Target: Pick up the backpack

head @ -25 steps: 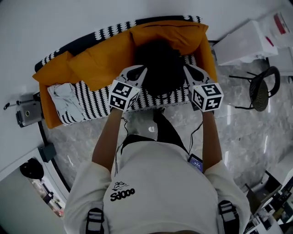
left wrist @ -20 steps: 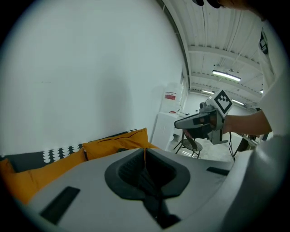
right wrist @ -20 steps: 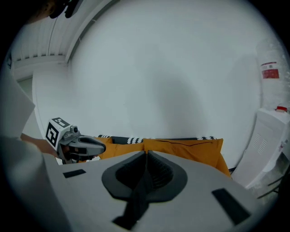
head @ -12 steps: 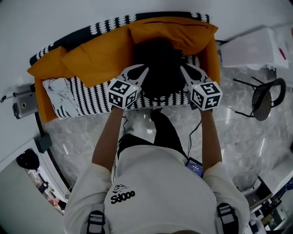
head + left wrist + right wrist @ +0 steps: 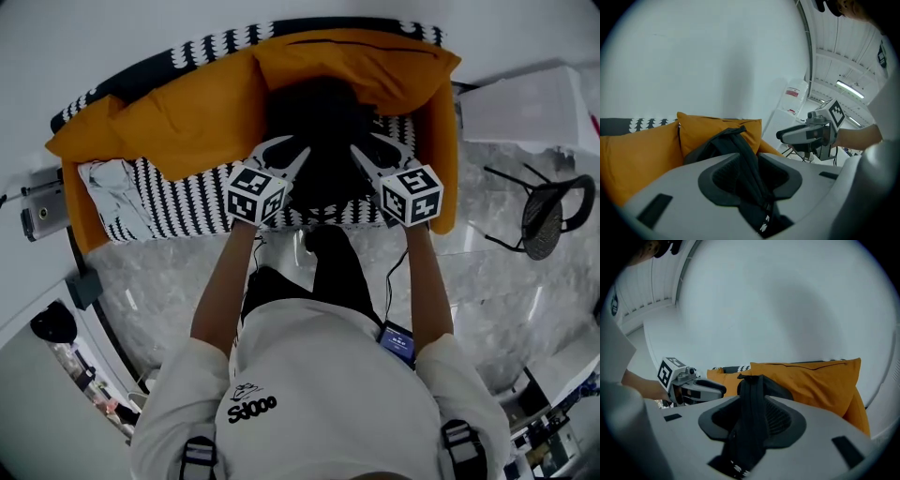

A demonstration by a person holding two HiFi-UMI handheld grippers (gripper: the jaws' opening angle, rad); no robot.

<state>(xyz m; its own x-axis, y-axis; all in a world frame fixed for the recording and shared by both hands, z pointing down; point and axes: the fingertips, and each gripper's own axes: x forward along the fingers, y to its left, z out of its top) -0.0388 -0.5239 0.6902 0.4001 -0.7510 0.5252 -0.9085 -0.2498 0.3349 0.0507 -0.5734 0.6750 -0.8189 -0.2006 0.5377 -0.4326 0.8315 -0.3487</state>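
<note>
A black backpack point(image 5: 317, 122) stands on the striped sofa seat point(image 5: 187, 199) and leans on an orange back cushion point(image 5: 375, 66). My left gripper point(image 5: 286, 157) is at its left side and my right gripper point(image 5: 370, 155) at its right. In the left gripper view a black shoulder strap point(image 5: 749, 161) runs loosely through the jaws of the left gripper point(image 5: 751, 180), which are opening. Another strap point(image 5: 750, 408) lies between the right gripper's point(image 5: 752, 425) opening jaws, with gaps on both sides. Each gripper view shows the other gripper: the right gripper point(image 5: 808, 134) and the left gripper point(image 5: 691, 386).
A second orange cushion point(image 5: 202, 117) lies along the sofa back, and a crumpled pale cloth point(image 5: 114, 192) is at the seat's left end. A black chair point(image 5: 548, 211) and a white box point(image 5: 525, 101) stand to the right on the marble floor.
Both grippers came down and drew slightly closer together at the backpack's sides. The backpack has sunk lower onto the sofa seat.
</note>
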